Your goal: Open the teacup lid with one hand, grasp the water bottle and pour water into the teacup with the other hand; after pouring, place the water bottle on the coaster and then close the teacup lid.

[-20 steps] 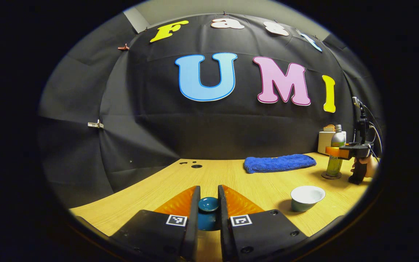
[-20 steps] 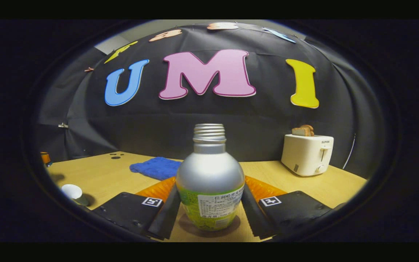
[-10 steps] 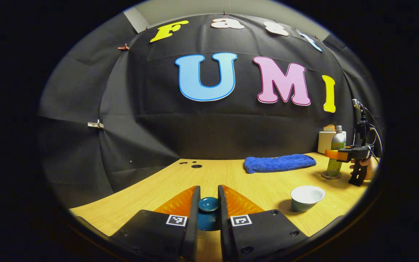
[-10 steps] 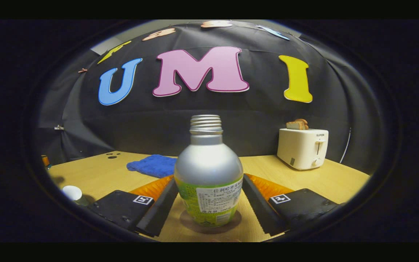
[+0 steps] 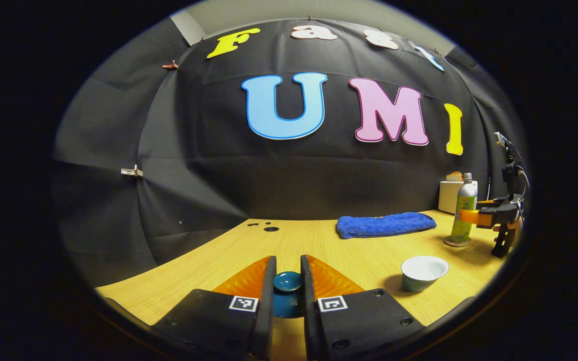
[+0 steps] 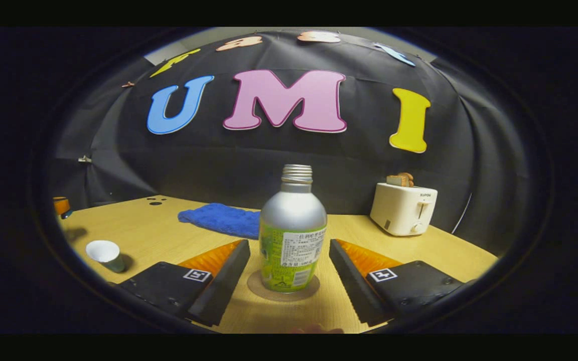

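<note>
We note the water bottle (image 6: 293,235) standing upright on the round coaster (image 6: 283,291), on the wooden worktop (image 6: 158,235). Its neck is uncapped, threads bare. The right gripper (image 6: 289,268) has its jaws spread wide, one to each side of the bottle and clear of it; nothing is in its hold. In the left gripper view the same bottle (image 5: 463,213) stands on its coaster (image 5: 457,242) at far right, with the right gripper (image 5: 472,216) just beside it and apart from the bottle's body, as far as we can judge at that size.

The left gripper (image 5: 288,286) is closed tight on the teacup lid (image 5: 287,282), a dark blue piece with a round knob; both fingers (image 5: 267,296) press on it. We see the lid held low over the worktop; whether it touches the wood we cannot tell.

The teacup (image 5: 423,272) sits open on the worktop, well apart from the lid, between the left gripper and the bottle. Pale inside, greenish outside. In the right gripper view the teacup (image 6: 104,253) lies far left. Whether it holds water we cannot tell.

A folded blue towel (image 6: 221,219) lies behind the bottle, toward the wall. A white toaster (image 6: 403,208) with bread in its slots stands to the right.
</note>
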Action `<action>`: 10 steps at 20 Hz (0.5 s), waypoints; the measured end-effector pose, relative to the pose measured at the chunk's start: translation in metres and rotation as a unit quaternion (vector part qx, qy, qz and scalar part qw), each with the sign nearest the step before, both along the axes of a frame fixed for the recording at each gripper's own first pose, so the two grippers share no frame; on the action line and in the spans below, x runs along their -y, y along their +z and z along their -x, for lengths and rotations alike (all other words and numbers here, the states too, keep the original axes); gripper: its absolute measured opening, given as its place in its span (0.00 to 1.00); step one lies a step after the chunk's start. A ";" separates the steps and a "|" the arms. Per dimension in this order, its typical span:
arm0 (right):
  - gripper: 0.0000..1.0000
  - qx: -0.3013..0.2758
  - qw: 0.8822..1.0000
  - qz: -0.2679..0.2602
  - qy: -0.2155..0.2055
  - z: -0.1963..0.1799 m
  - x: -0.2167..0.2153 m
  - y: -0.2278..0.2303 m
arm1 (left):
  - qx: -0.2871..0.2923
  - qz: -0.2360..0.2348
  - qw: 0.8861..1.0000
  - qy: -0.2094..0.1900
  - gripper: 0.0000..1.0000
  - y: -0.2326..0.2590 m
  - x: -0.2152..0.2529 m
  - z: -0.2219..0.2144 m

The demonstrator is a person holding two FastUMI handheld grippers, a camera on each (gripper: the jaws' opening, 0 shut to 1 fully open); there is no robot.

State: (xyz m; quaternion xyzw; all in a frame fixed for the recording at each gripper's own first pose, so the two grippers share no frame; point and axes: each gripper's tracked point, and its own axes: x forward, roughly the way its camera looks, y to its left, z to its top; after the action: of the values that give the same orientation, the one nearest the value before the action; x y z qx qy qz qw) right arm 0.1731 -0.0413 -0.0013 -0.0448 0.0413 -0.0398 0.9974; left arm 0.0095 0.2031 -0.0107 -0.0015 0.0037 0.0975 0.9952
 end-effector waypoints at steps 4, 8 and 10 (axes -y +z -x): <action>0.98 0.012 1.000 0.005 -0.001 0.037 0.008 0.013 | 0.000 0.000 1.000 0.005 0.29 0.000 0.000 0.000; 0.98 0.030 0.999 0.020 -0.005 0.080 0.020 0.027 | 0.000 0.000 1.000 -0.009 0.29 0.000 0.010 0.000; 0.98 0.023 1.000 0.015 -0.013 0.098 0.021 0.016 | 0.001 0.000 1.000 -0.012 0.29 0.000 0.014 0.001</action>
State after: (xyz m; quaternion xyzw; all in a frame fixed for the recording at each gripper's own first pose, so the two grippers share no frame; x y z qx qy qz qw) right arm 0.0755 -0.0621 0.0147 -0.0580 0.0182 -0.0543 0.9967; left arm 0.0084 0.1894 -0.0106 -0.0018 0.0031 0.0859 0.9963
